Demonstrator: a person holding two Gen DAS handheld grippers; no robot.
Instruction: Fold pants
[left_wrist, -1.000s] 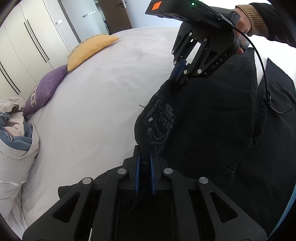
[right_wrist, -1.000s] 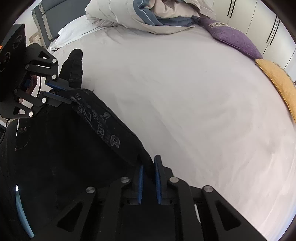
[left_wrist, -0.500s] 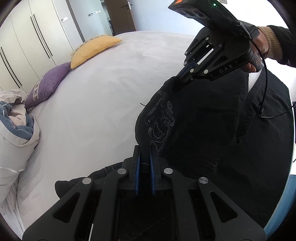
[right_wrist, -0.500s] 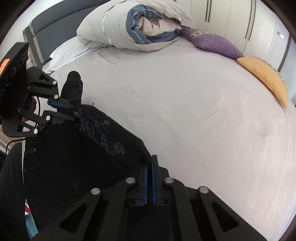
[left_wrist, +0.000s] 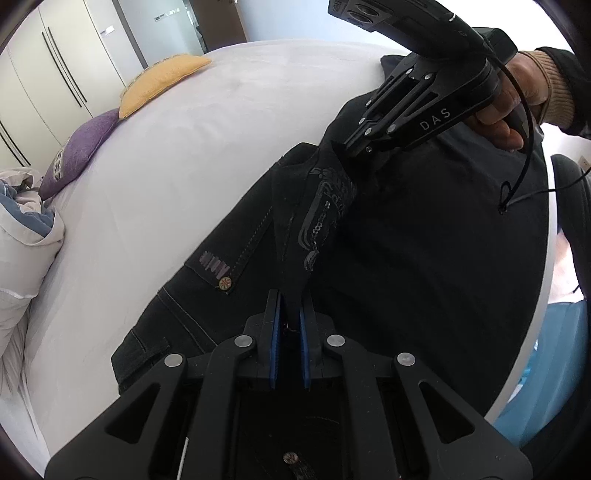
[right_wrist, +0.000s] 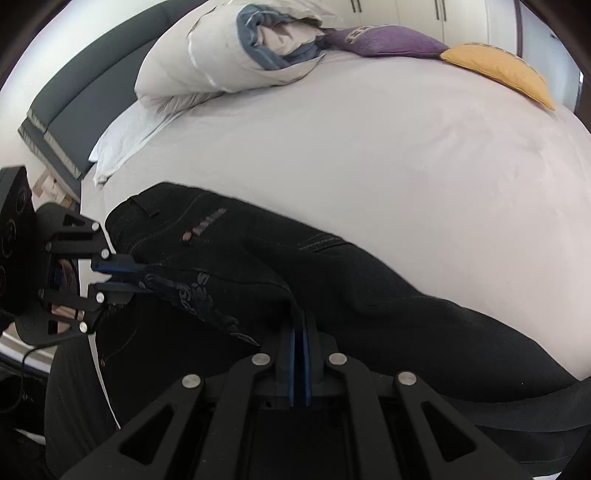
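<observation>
Both left tongs (left_wrist: 288, 332) and right tongs (right_wrist: 300, 334) are clamped on the black denim pants (left_wrist: 424, 258) at the white bed's (left_wrist: 221, 129) near edge; thin pinches risk slipping, spoiling fold alignment.

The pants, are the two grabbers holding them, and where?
Yes. The left gripper and the right gripper are both shut on the black pants, each pinching one end of the patterned strip at the top edge.

Black pants (left_wrist: 406, 236) with grey print, white bed sheet (right_wrist: 369, 155), purple cushion (right_wrist: 384, 40), yellow cushion (right_wrist: 498, 70)
</observation>
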